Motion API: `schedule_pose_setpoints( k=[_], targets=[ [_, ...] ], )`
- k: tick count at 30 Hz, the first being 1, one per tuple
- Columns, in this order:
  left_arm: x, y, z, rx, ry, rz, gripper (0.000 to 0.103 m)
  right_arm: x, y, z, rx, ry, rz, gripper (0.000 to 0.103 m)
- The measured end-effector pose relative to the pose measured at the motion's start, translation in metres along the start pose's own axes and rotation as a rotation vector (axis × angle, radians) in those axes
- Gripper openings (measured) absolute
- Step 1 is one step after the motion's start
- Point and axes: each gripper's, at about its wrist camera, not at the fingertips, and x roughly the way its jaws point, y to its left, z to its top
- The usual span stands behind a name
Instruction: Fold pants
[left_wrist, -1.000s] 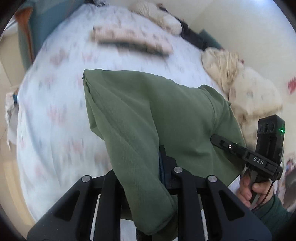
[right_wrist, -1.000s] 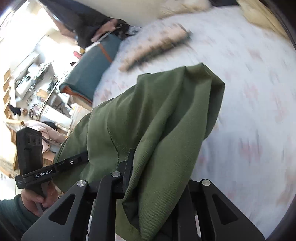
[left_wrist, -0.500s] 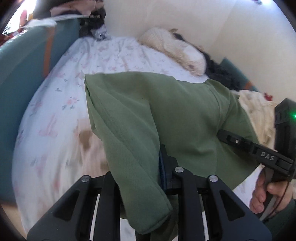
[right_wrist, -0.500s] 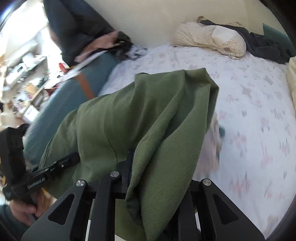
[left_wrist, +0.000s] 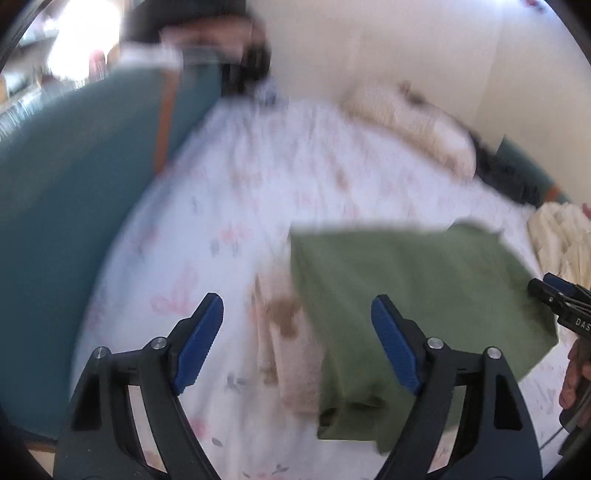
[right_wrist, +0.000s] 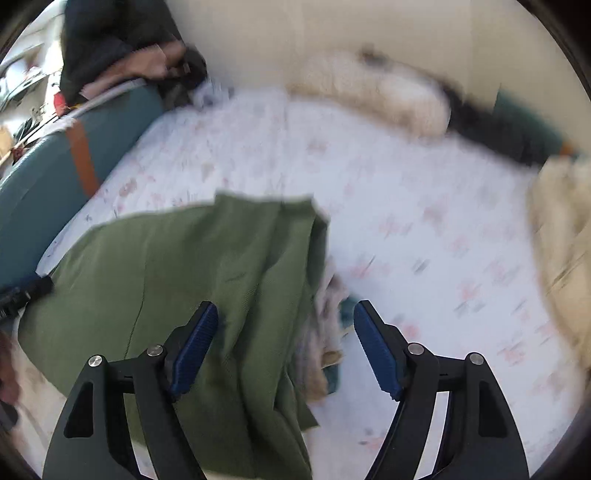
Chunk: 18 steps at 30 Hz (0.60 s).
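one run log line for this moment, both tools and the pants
left tool: open, empty | right tool: open, empty | green pants: released, lying folded on floral bedsheet, partly over another folded garment

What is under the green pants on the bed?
A light patterned garment pokes out from under the green pants, its edge also visible in the right view. Both lie on the floral bedsheet. How far it extends underneath is hidden.

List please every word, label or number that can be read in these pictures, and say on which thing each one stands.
"DAS": white letters on the black body of the right tool, cut by the picture's edge.
No other text is readable; the left tool is too blurred to show any.
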Motion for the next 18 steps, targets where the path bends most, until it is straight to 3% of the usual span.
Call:
schedule_pose_setpoints(
  k=[1, 3, 5, 6, 7, 9, 12, 14, 17, 18],
  targets=[
    [-0.011, -0.007, 0.002, 0.012, -0.054, -0.030, 0.079, -0.013, 0.004, 0.001, -0.012, -0.045, 0.027, 0.077],
    [-0.022, -0.026, 0.005, 0.041, -0.109, -0.103, 0.079, -0.026, 0.016, 0.008, -0.051, -0.105, 0.062, 0.066],
    [-0.014, -0.047, 0.007, 0.078, -0.078, -0.122, 0.063, -0.016, 0.029, 0.015, -0.062, -0.068, 0.085, 0.038],
    [-0.007, -0.057, 0.005, 0.097, -0.058, -0.124, 0.059, -0.008, 0.032, 0.018, -0.047, -0.053, 0.093, 0.034],
    [0.002, -0.065, 0.000, 0.110, -0.046, -0.119, 0.052, 0.001, 0.035, 0.019, -0.028, -0.044, 0.101, 0.032],
    [0.028, -0.074, -0.016, 0.137, -0.008, -0.058, 0.048, 0.028, 0.038, 0.009, -0.020, 0.015, 0.057, 0.032],
    [0.056, -0.069, -0.046, 0.114, 0.079, -0.054, 0.040, 0.062, 0.027, -0.021, 0.073, 0.094, 0.078, 0.030],
    [0.056, -0.071, -0.064, 0.160, 0.010, -0.058, 0.040, 0.068, 0.021, -0.045, 0.088, 0.060, 0.092, 0.029],
    [0.058, -0.060, -0.071, 0.093, -0.001, -0.119, 0.040, 0.071, 0.009, -0.063, 0.102, 0.001, 0.115, 0.026],
    [0.060, -0.059, -0.074, 0.116, -0.007, -0.130, 0.040, 0.074, 0.006, -0.066, 0.098, -0.004, 0.116, 0.024]
  ],
)
